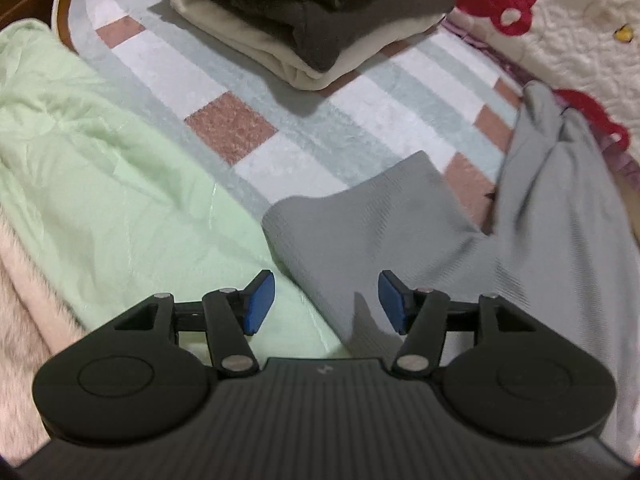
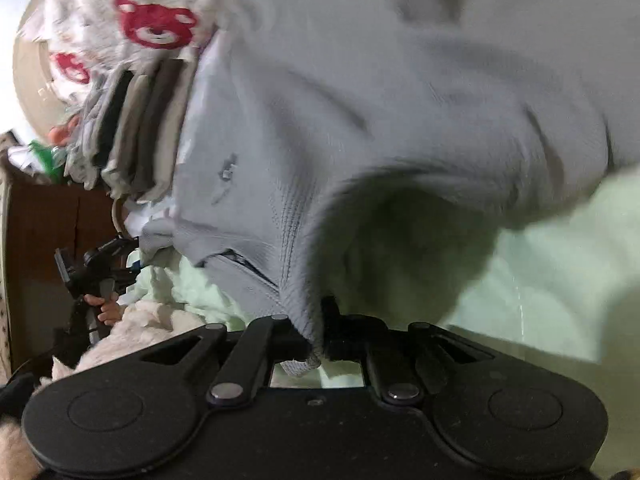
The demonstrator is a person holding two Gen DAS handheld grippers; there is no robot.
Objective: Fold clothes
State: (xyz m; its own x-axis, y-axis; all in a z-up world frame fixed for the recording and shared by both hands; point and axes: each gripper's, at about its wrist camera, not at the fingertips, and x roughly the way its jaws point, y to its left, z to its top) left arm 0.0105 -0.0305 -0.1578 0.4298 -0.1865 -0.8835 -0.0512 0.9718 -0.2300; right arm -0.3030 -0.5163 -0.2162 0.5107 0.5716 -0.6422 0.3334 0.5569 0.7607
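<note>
A grey ribbed garment [image 1: 400, 232] lies partly on the checked mat [image 1: 256, 136], its right part lifted up. My left gripper [image 1: 326, 302] is open and empty, its blue pads [image 1: 260, 300] just above the garment's near edge. In the right wrist view my right gripper [image 2: 316, 340] is shut on a fold of the grey garment [image 2: 360, 120], which hangs and fills the view. The left gripper [image 2: 96, 268] shows at the left there, held in a hand.
A stack of folded clothes [image 1: 312, 20] sits at the far end of the mat. A pale green cloth [image 1: 100, 168] lies on the left, a fluffy pink blanket [image 1: 24, 300] beside it. A white quilt with red bears [image 1: 568, 40] is on the right.
</note>
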